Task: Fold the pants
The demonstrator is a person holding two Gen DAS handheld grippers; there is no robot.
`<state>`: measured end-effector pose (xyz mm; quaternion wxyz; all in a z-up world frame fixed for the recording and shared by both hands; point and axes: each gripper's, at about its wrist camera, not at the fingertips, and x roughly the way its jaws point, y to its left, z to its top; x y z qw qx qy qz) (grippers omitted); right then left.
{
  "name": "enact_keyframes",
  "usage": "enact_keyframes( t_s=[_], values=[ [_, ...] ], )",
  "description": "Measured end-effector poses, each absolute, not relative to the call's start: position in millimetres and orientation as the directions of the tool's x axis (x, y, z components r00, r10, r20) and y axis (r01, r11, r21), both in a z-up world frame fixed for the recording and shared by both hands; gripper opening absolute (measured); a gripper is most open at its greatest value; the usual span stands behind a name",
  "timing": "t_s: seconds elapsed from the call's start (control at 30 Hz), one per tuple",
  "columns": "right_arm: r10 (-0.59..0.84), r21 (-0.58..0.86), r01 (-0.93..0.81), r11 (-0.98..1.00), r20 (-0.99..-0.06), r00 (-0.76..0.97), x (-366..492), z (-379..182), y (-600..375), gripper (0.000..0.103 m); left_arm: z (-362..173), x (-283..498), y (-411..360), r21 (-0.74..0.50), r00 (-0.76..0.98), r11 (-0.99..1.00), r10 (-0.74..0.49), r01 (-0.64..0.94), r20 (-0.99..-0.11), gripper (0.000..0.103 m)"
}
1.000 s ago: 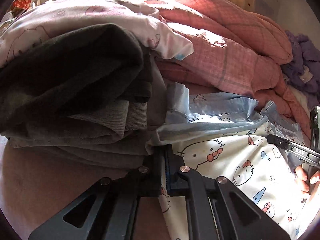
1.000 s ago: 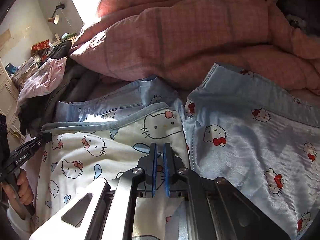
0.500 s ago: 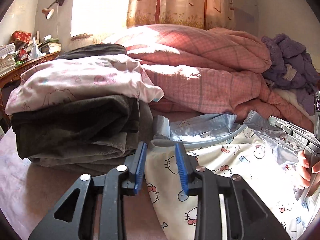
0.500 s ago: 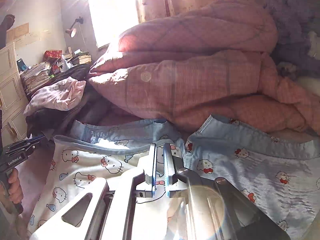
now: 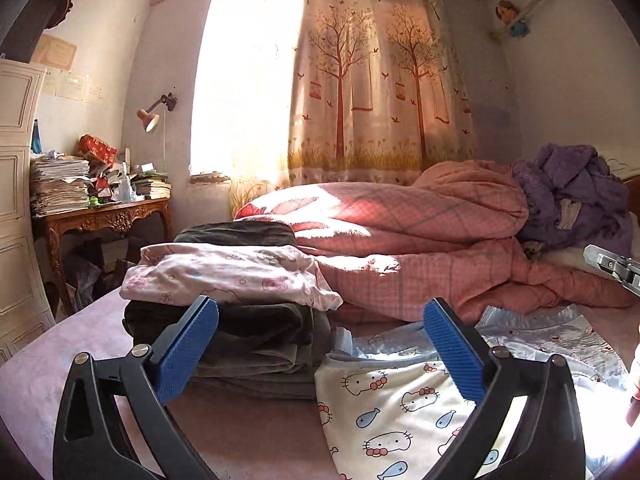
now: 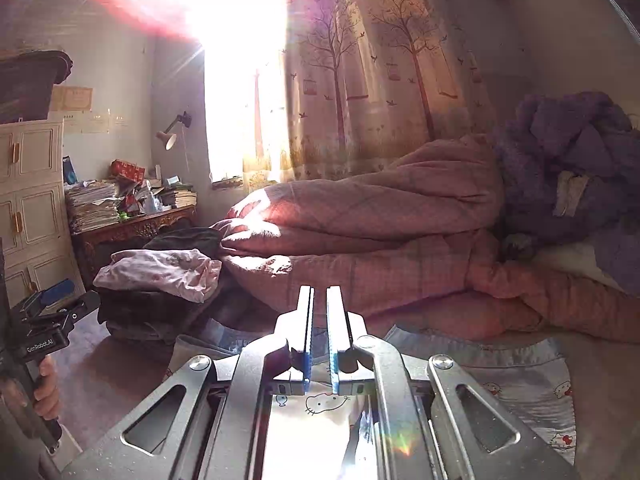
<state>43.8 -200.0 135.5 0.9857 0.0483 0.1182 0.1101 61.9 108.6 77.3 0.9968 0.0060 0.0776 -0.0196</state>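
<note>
Both lift off the pants (image 5: 400, 412): left hand-held gripper (image 5: 320, 354) has just been opening, empty, right hand-held gripper (image 6: 319, 336) pressed together without cloth, so this fold looks finished and regrasping likely comes next.

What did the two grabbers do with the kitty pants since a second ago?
The left gripper let go of the white cat-print pyjama pants: its jaws have just been opening and now stand wide with nothing between them. Both grippers lifted and tipped up, so the room shows. The right gripper is shut as before; whether it still pinches cloth is unclear. The folded pile of dark clothes stayed put.
</note>
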Motion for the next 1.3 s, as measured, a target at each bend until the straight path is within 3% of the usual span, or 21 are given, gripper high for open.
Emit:
enact_keyframes(
  t_s=[0.03, 0.07, 0.1, 0.13, 0.27, 0.37, 0.47, 0.57, 0.87, 1.03, 1.3],
  values=[
    [0.226, 0.112, -0.207, 0.972, -0.206, 0.952, 33, 139, -200, 0.009, 79, 56, 109, 0.012, 0.991, 0.999, -0.04, 0.042, -0.129, 0.102],
    [0.222, 0.105, -0.206, 0.973, -0.187, 0.957, 22, 141, -199, 0.023, 80, 44, 109, 0.021, 0.996, 0.999, -0.037, 0.039, -0.087, 0.102],
    [0.219, 0.099, -0.205, 0.974, -0.168, 0.961, 11, 144, -199, 0.046, 81, 37, 108, 0.029, 0.998, 0.999, -0.03, 0.031, -0.054, 0.102],
    [0.214, 0.094, -0.202, 0.975, -0.149, 0.965, -2, 145, -200, 0.054, 81, 30, 108, 0.034, 0.999, 0.999, -0.03, 0.031, -0.03, 0.102],
    [0.211, 0.074, -0.204, 0.976, -0.105, 0.972, -42, 140, -203, 0.063, 76, 18, 109, 0.014, 1.0, 1.0, -0.027, 0.027, -0.014, 0.102],
    [0.204, 0.065, -0.199, 0.978, -0.086, 0.975, -65, 128, -208, 0.084, 73, 0, 109, -0.016, 1.0, 1.0, -0.025, 0.025, 0.01, 0.102],
    [0.183, 0.065, -0.178, 0.982, -0.075, 0.98, -82, 114, -214, 0.088, 67, -19, 102, -0.015, 0.999, 1.0, -0.016, 0.017, 0.05, 0.102],
    [0.174, 0.092, -0.165, 0.982, -0.099, 0.98, -91, 100, -225, 0.103, 56, -38, 93, -0.035, 0.996, 0.999, 0.021, -0.018, 0.083, 0.102],
    [0.077, 0.035, -0.076, 0.997, -0.056, 0.995, -117, 91, -232, 0.103, 33, -77, 58, 0.087, 0.997, 0.996, 0.015, -0.022, 0.072, 0.102],
    [0.08, 0.023, -0.079, 0.997, -0.038, 0.996, -139, 87, -230, 0.103, 11, -83, 56, 0.071, 1.0, 0.997, -0.017, 0.019, -0.025, 0.102],
    [0.077, -0.013, -0.079, 0.997, -0.113, 0.991, -148, 65, -224, 0.103, -19, -89, 36, 0.131, 0.988, 0.988, -0.064, 0.082, -0.14, 0.102]
  ],
)
